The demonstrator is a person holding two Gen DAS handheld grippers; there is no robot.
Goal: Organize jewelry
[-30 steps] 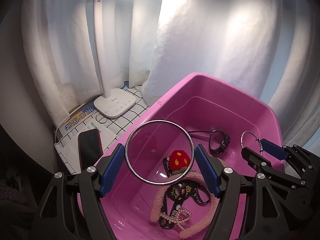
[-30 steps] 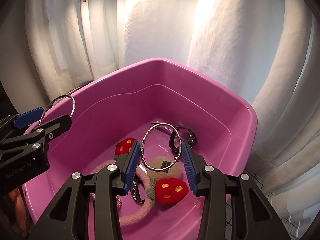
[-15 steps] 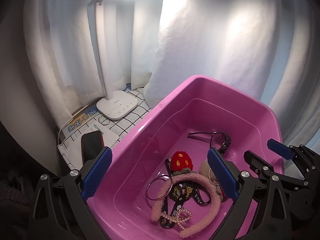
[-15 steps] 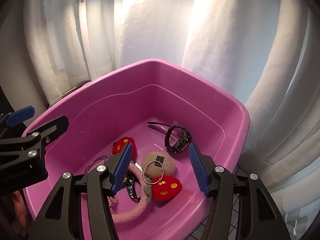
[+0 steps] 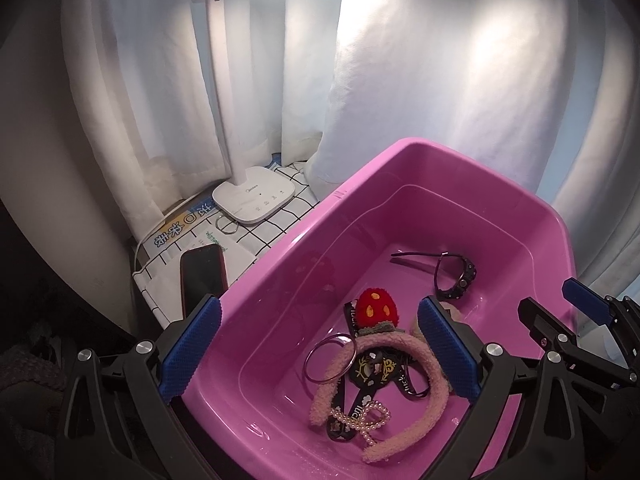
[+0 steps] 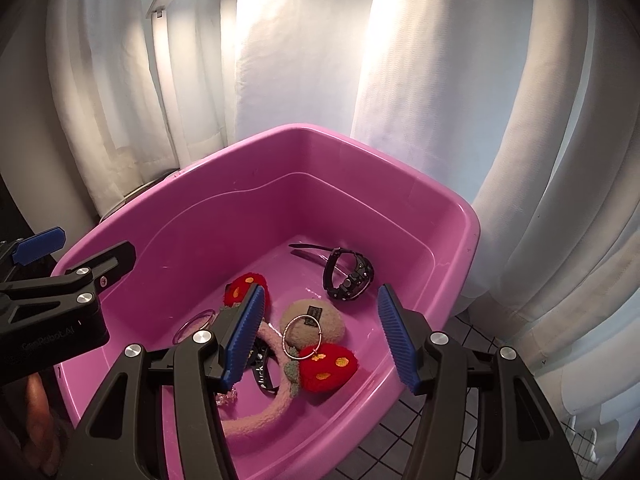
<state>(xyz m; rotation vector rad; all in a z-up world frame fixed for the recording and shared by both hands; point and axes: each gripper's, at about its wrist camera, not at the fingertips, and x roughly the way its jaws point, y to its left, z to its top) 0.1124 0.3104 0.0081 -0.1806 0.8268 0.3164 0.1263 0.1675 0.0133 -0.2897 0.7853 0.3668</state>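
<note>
Pink plastic bin holds everything so far: watch, fuzzy headband, one steel hoop beside the headband, a second hoop lying on the plush pad. My left jaws and right jaws both stand wide and empty above the bin. Another small ring lies on the checked surface by the lamp base; judged next pick. Approach low, jaws straddling the rim, close gently since thin wire slips.

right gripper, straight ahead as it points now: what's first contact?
Likely the tan plush pad with the small silver ring on it, inside the pink bin. Right gripper jaws are open; depth unclear.
</note>
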